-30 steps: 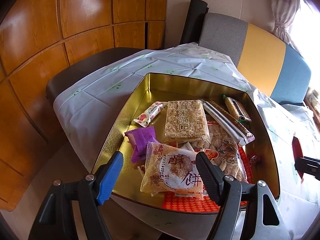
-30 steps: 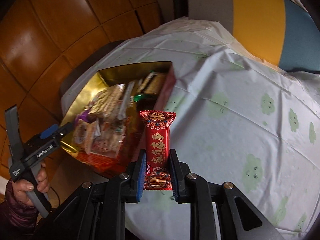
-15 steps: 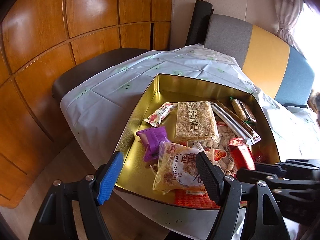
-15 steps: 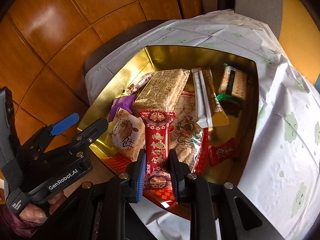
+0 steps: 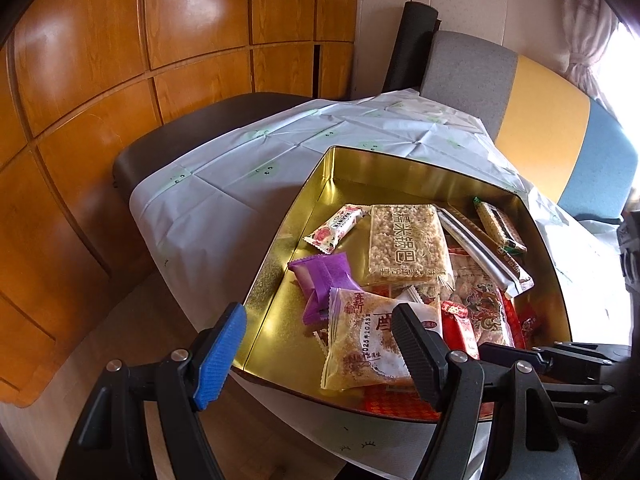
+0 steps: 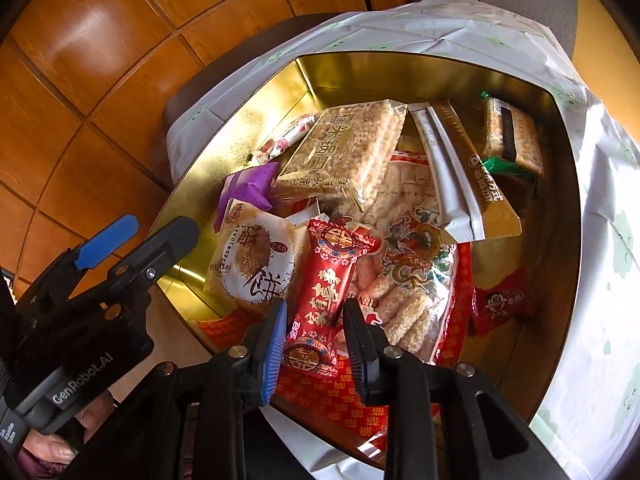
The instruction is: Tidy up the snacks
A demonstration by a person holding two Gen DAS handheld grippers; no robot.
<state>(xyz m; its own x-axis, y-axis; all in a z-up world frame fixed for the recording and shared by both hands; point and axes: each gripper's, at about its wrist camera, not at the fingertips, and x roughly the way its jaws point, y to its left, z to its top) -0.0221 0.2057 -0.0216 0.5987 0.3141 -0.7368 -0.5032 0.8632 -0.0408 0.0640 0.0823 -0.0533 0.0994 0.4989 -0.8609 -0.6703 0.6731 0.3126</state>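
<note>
Right gripper [image 6: 314,334] jaws just opening, slack around long red foil snack packet [image 6: 326,292]; packet axis toward 12 o'clock, over gold tin [image 6: 560,240].

Both wrist views angled steeply down, close over gold tin [image 5: 320,184] [image 6: 304,76]; right view nearer; tin shared

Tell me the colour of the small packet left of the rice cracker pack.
Purple; clearest in the left wrist view.
</note>
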